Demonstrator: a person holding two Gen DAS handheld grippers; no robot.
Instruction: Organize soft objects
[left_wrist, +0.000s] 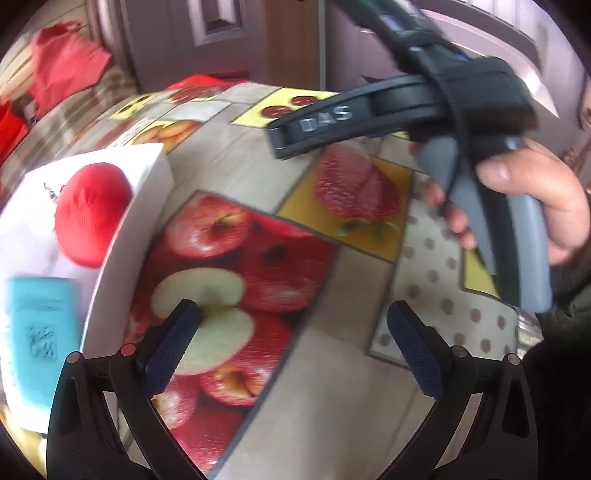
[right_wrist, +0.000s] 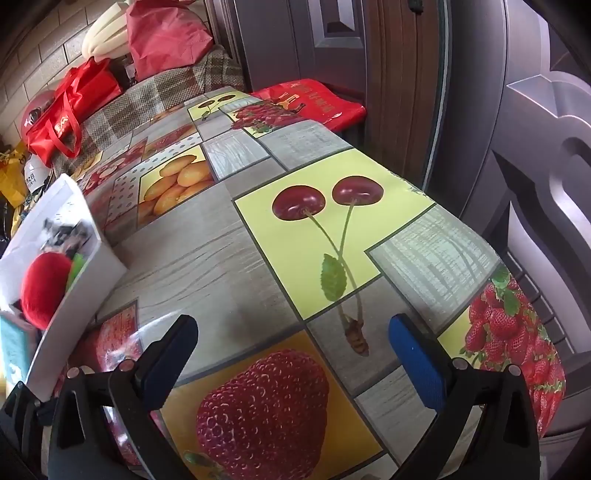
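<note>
1. The left gripper (left_wrist: 291, 332) hangs over the fruit-print tablecloth (left_wrist: 332, 295) with its jaws spread wide and nothing between them; only the printed apples lie under the gap.
2. The red plush ball (left_wrist: 92, 214) sits ahead of this tool and off to its left, inside a white box (left_wrist: 147, 184) whose near wall runs just beside the left finger.
3. A light-blue soft item (left_wrist: 40, 332) lies in the same box, closer to the tool than the ball (its printing is too blurred to read).
4. The right gripper (right_wrist: 293, 345) is likewise released, jaws wide, empty, above a printed strawberry and cherries.
5. From the right tool, the box (right_wrist: 74, 295) stands to the left, with the ball (right_wrist: 44, 288) inside it, well apart from the fingers.
6. In the left wrist view, the right hand (left_wrist: 535, 206) grips the other tool's handle, ahead and to the right.
7. Red bags (right_wrist: 70, 107) rest far ahead-left, beyond the table.
</note>
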